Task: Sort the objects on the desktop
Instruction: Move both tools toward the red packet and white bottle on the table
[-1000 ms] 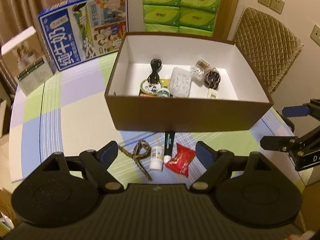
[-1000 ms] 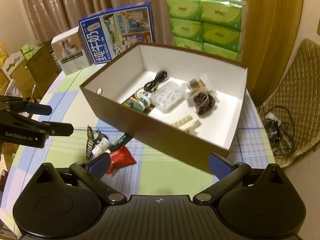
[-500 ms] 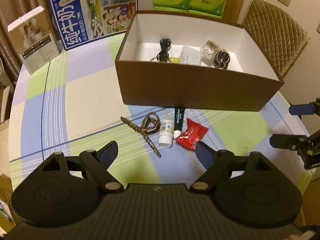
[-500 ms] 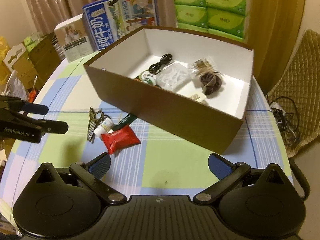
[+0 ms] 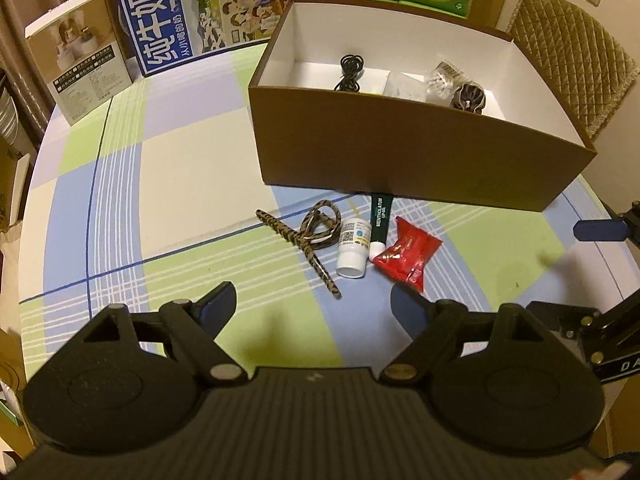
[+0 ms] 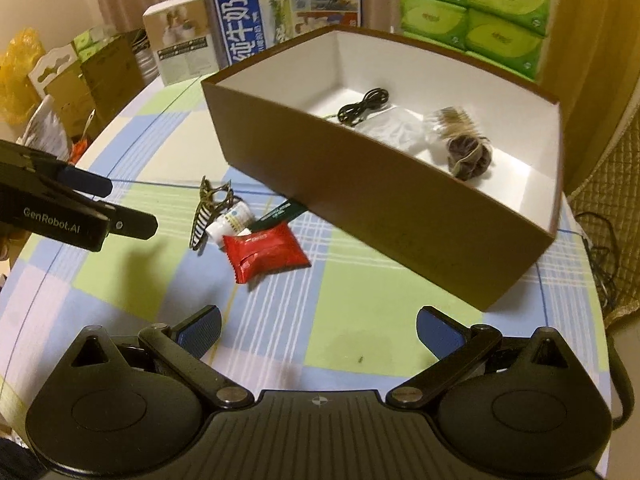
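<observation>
Four small things lie on the checked tablecloth in front of the brown box (image 5: pixel 420 168): a leopard-print hair clip (image 5: pixel 308 232), a white bottle (image 5: pixel 354 248), a dark green tube (image 5: pixel 380 216) and a red packet (image 5: pixel 408 254). My left gripper (image 5: pixel 312 304) hangs open just short of them, nothing between its blue pads. My right gripper (image 6: pixel 320 328) is open too, with the red packet (image 6: pixel 266 250), bottle (image 6: pixel 232 220), tube (image 6: pixel 280 212) and clip (image 6: pixel 210 204) ahead to its left. The tube's far end runs under the box (image 6: pixel 380 200).
The box holds a black cable (image 5: pixel 350 74), a clear case (image 6: pixel 390 128), a bag of swabs (image 5: pixel 444 78) and a dark scrunchie (image 6: pixel 468 154). A blue milk carton (image 5: pixel 200 20), a white box (image 5: pixel 86 68) and green tissue packs (image 6: pixel 476 12) stand behind. A quilted chair (image 5: pixel 568 52) is at right.
Both grippers have sunk toward the table and drawn back a little. The small things now sit higher and larger in both views. Both sets of jaws stay open.
</observation>
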